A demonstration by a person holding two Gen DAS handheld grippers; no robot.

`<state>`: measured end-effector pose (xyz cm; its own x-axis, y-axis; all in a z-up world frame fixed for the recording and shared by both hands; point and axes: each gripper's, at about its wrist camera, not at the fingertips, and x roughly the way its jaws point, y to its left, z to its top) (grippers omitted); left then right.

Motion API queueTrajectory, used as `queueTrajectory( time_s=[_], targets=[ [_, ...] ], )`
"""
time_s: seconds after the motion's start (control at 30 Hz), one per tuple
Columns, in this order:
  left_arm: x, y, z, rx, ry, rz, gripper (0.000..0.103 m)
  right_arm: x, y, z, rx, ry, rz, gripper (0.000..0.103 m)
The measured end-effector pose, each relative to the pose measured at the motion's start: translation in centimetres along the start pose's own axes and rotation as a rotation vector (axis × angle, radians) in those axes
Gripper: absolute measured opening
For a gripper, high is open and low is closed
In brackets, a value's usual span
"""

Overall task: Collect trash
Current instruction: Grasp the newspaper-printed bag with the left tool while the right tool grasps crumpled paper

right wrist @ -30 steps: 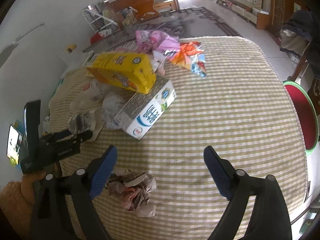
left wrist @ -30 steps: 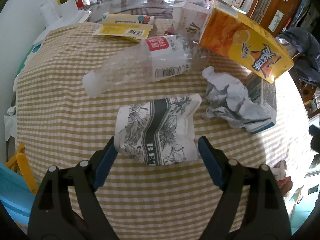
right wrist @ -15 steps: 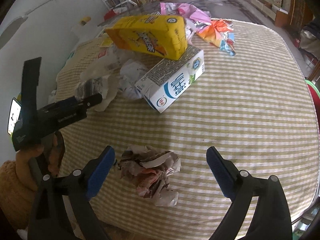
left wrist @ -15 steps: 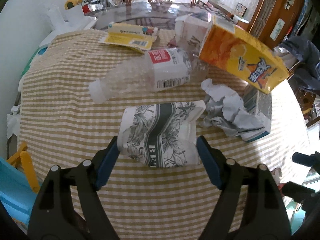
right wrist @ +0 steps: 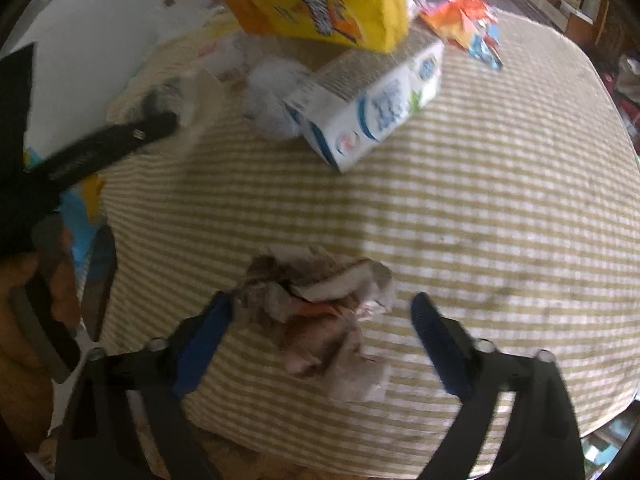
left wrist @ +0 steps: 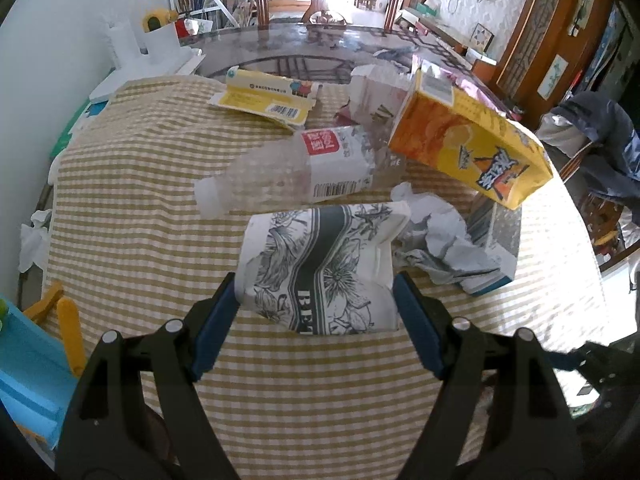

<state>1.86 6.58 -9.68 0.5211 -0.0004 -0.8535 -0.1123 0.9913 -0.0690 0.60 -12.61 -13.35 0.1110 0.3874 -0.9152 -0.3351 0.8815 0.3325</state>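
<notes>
Left wrist view: the left gripper [left wrist: 316, 300] has its blue pads on both sides of a crumpled paper cup [left wrist: 322, 268] with a black-and-white flower print, and you can read "BET" on it before the edge cuts it off. It looks pinched and sits a bit above the checked cloth on the table [left wrist: 132, 216]. Just past it lies a clear plastic bottle [left wrist: 296, 176] on its side, white label with a barcode and a red patch of characters I can't read. To the right is a wad of white paper [left wrist: 436, 236], and beyond that an orange-yellow carton [left wrist: 468, 148] with big stylised characters, propped on a blue-and-white carton [left wrist: 494, 248]. At the far side there's a flattened yellow box [left wrist: 264, 100] with another barcode.

Right wrist view is blurry. The right gripper [right wrist: 320, 316] is closing, with a crumpled brownish paper ball [right wrist: 320, 312] lying on the table between its pads; the left pad is at the paper's edge, while the right one is clear of it. Far off, the blue-and-white carton has blue lettering, but it's too smeared to read.
</notes>
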Motion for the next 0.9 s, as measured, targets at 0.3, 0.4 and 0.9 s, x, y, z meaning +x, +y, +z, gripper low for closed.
queueTrajectory(
  time_s=[0.3,0.4,0.9],
  targets=[
    [-1.3,-1.4,0.7,-0.014,-0.036,-0.029,0.075,-4.3,-0.4,0.5,-0.07,-0.159,-0.062,0.022],
    [-2.0,-2.9,1.2,0.016,-0.06,-0.048,0.075,-6.6,-1.5,1.3,-0.039,-0.243,-0.074,0.022],
    [-4.4,-10.8,3.7,0.097,-0.132,-0.146,0.075,-13.4,-8.1,1.8,0.121,-0.454,-0.122,0.021]
  ],
)
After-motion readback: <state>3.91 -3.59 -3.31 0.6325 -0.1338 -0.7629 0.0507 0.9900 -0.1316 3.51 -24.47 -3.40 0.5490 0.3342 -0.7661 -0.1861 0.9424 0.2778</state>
